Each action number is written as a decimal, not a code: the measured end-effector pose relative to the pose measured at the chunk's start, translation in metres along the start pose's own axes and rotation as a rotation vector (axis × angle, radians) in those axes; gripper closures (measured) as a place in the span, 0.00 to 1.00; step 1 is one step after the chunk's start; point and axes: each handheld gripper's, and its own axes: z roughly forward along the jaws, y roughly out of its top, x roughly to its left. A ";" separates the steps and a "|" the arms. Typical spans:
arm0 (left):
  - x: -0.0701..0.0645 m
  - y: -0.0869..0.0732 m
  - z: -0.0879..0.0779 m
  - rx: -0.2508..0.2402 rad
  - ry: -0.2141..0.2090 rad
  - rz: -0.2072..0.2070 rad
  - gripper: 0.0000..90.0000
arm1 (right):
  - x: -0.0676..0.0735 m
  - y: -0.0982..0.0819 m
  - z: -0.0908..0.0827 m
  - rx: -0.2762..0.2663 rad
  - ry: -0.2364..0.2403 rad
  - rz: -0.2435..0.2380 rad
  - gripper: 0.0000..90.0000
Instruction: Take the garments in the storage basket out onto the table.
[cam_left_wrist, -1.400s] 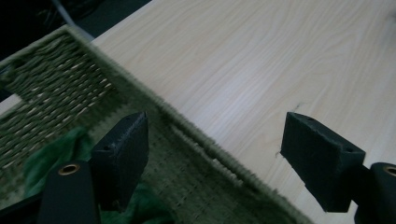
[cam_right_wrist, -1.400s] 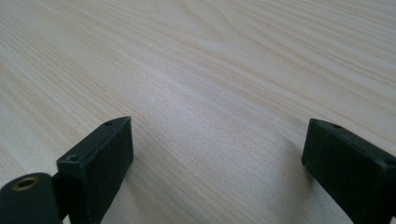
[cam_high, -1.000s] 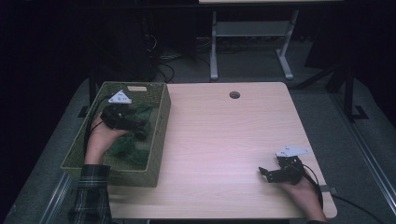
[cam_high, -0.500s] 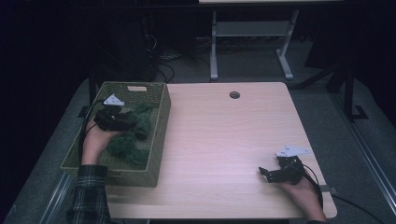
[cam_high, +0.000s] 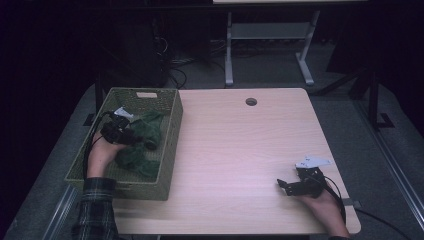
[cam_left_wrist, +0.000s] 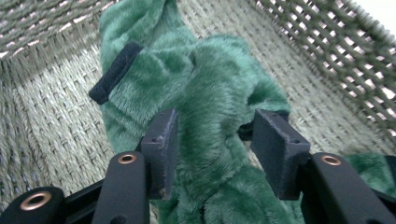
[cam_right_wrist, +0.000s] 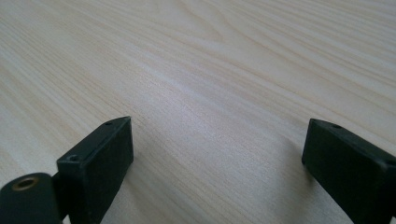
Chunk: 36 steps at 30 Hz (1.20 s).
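A green plush cloth (cam_high: 145, 127) lies bunched inside the woven basket (cam_high: 172, 150) at the table's left edge. My left gripper (cam_high: 141, 140) reaches down into the basket, and its jaws have just been closing on a fold of the cloth. In the left gripper view the fold (cam_left_wrist: 205, 93) fills the gap of the gripper (cam_left_wrist: 212, 140), with both pads against the pile. A black loop (cam_left_wrist: 114, 72) is sewn to the cloth. My right gripper (cam_high: 282, 186) rests on the table near the front right corner, open with nothing inside; its jaws (cam_right_wrist: 215, 154) frame bare wood.
The pale wooden table (cam_high: 240, 145) has a round cable hole (cam_high: 251, 101) near its back edge. The basket's woven walls (cam_left_wrist: 327, 60) rise close around the left gripper. Beyond the table stand a metal frame (cam_high: 270, 35) and cables on a dark floor.
The left hand has sunk deeper into the basket and moved a little to the left and nearer, onto the green cloth. The right hand and its gripper have stayed put.
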 end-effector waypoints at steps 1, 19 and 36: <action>0.001 -0.001 0.001 0.006 -0.003 0.005 0.58 | 0.000 0.000 0.000 0.000 0.000 0.000 0.10; 0.006 -0.009 0.013 0.083 -0.058 -0.045 0.84 | 0.000 0.000 0.000 0.000 0.000 0.000 0.10; 0.010 -0.003 -0.010 -0.008 -0.125 -0.137 0.94 | 0.000 0.000 0.000 0.000 0.000 0.000 0.10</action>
